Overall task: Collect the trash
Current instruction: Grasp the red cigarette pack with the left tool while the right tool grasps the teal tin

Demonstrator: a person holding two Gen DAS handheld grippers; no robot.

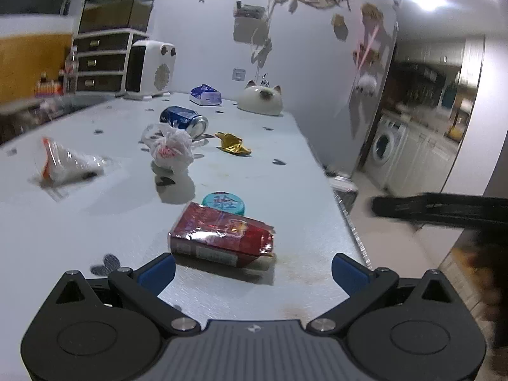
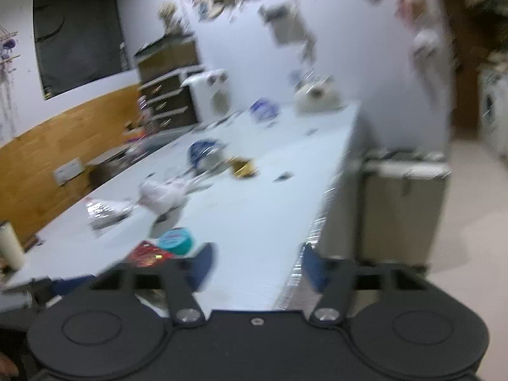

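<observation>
My left gripper (image 1: 252, 270) is open, low over the near end of the white table (image 1: 285, 190). A red foil packet (image 1: 222, 238) lies just ahead of its blue pads, apart from them. Behind the packet sit a teal round tin (image 1: 223, 202), a crumpled white bag (image 1: 171, 149), a gold wrapper (image 1: 233, 144), a blue can (image 1: 184, 122) on its side and a clear wrapper (image 1: 66, 162). In the blurred right wrist view my right gripper (image 2: 257, 265) hovers over the table's near right edge, jaws apart and empty, with the red packet (image 2: 147, 254) and the teal tin (image 2: 176, 240) to its left.
A grey lidded bin (image 2: 403, 209) stands on the floor against the table's right side. At the far end are a cat-shaped ornament (image 1: 262, 98), a tissue pack (image 1: 205, 95), a white heater (image 1: 150, 68) and drawers (image 1: 101, 60). A washing machine (image 1: 385, 143) stands beyond.
</observation>
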